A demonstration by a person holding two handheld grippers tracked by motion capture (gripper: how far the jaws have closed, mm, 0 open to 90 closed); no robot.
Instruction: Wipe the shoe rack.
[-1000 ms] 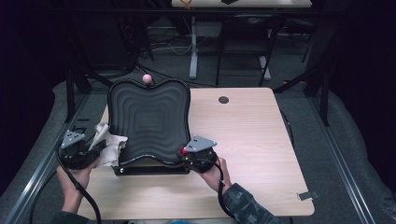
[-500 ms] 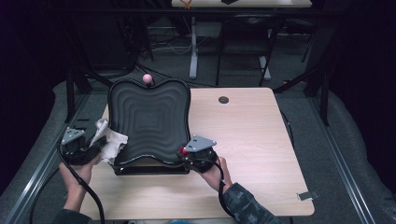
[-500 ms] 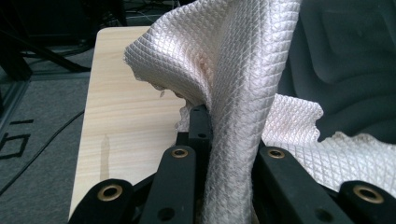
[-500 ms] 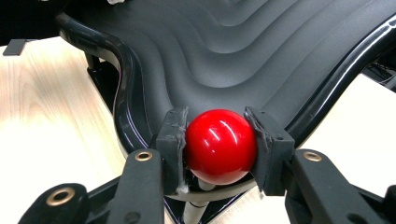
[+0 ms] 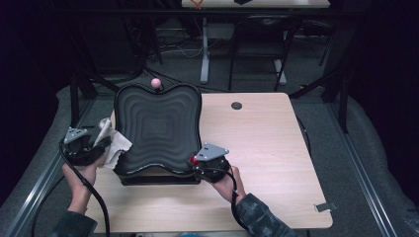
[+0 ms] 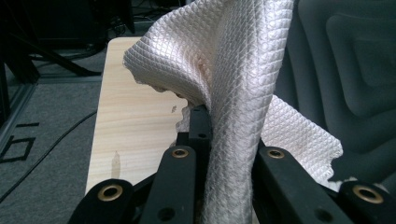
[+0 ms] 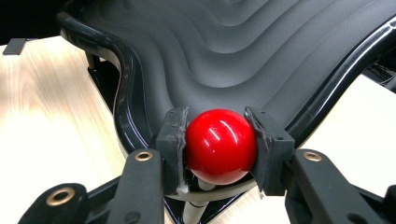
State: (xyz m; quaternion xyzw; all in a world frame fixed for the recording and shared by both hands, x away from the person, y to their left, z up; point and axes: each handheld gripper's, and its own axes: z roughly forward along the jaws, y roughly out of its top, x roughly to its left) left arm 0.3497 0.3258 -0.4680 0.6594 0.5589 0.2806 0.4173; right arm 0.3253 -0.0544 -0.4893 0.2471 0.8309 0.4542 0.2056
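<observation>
A black board (image 5: 158,128) with wavy ridges stands tilted on the wooden table (image 5: 276,148). A pink ball (image 5: 156,82) sits at its far edge and a red ball knob (image 5: 194,159) at its near right corner. My right gripper (image 5: 198,164) is shut on the red ball (image 7: 220,144), with the pads on both its sides right at the board's rim (image 7: 126,93). My left gripper (image 5: 101,144) is shut on a white quilted cloth (image 5: 114,145) beside the board's left edge. In the left gripper view the cloth (image 6: 233,93) rises between the jaws of the left gripper (image 6: 229,140) and drapes toward the board (image 6: 350,70).
A round black grommet (image 5: 236,105) lies in the table's far middle. A small grey clip (image 5: 326,206) sits at the front right corner. Bare tabletop stretches to the right of the board. Metal rails (image 5: 365,197) run along the floor on both sides.
My left gripper has shifted a little left and away along the board's left edge, cloth still in it. The right gripper and the red ball have stayed put.
</observation>
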